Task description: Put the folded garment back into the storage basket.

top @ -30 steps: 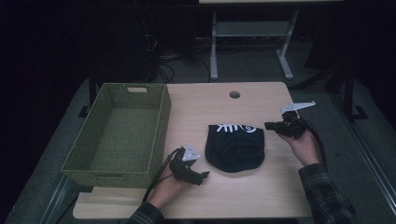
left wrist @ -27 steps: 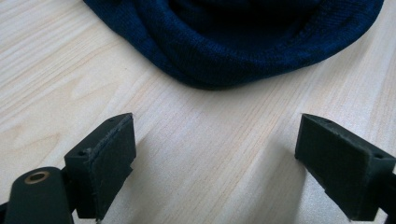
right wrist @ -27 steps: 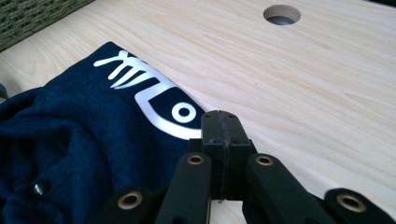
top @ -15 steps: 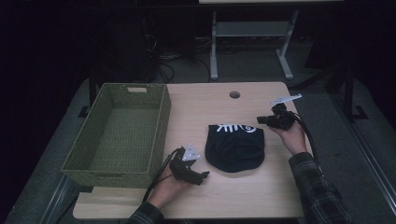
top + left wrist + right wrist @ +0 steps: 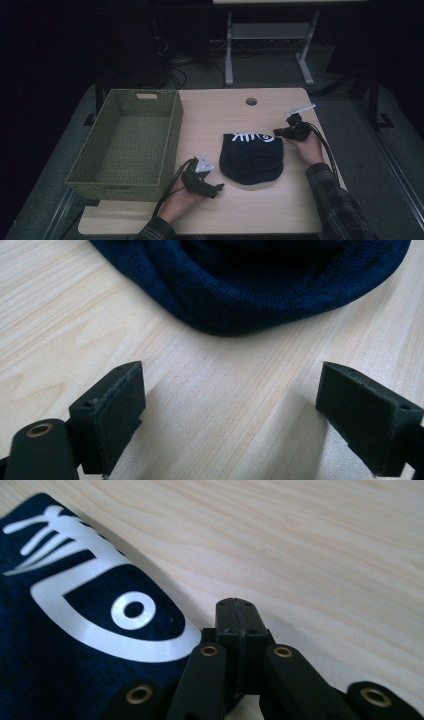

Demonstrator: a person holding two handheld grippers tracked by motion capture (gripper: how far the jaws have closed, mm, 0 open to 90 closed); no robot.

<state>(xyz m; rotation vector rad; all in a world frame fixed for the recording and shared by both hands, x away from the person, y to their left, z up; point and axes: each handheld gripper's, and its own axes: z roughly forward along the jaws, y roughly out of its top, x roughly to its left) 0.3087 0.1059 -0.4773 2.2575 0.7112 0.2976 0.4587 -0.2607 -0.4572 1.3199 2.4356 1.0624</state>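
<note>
Garment, dark navy and folded into a rounded bundle with a white print along its far edge, lies right of the table's middle, well apart from the basket on the left edge. In the high view the left gripper rests near the front edge, just beside the bundle's near-left curve, while the right gripper sits low at the printed far-right corner. From the left gripper view, the jaws stand wide apart over bare wood, the garment's rolled rim just ahead of them, untouched. From the right gripper view, the jaws are pressed together with nothing between them, their tip just beside the printed edge. This looks like the approach before a grasp: next, the right jaws would need to part and close on that corner, the left on the near rim.
</note>
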